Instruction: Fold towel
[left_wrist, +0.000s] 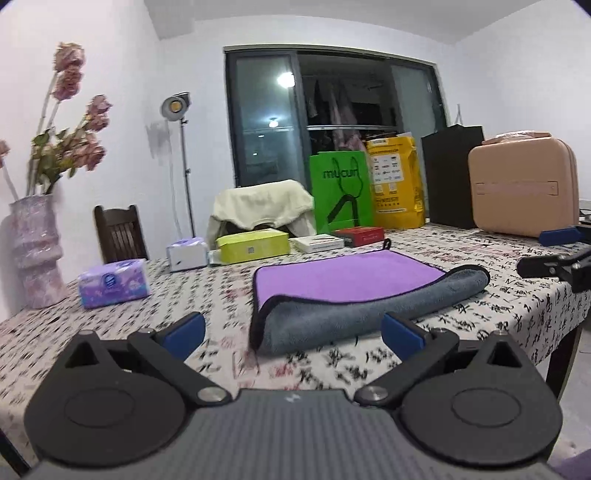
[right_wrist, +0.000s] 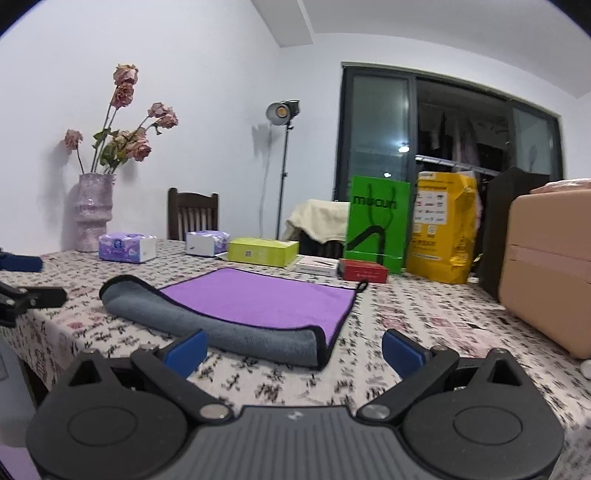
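A towel (left_wrist: 351, 280), purple on one side and grey on the other with a black hem, lies on the patterned tablecloth (left_wrist: 221, 354). Its near edge is turned over in a narrow grey fold (left_wrist: 369, 317). My left gripper (left_wrist: 293, 332) is open and empty, just short of the fold's left corner. My right gripper (right_wrist: 293, 350) is open and empty, just short of the towel (right_wrist: 258, 299) at its right near corner (right_wrist: 317, 347). The right gripper also shows in the left wrist view (left_wrist: 554, 254), and the left gripper in the right wrist view (right_wrist: 22, 284).
Tissue packs (left_wrist: 114, 282), a yellow-green box (left_wrist: 253, 245), a white box and a red box (left_wrist: 360, 236) stand behind the towel. A green bag (left_wrist: 340, 192), yellow bag (left_wrist: 397, 181), black box and pink case (left_wrist: 524, 188) are at the back right. A vase with flowers (left_wrist: 35, 251) is at the left.
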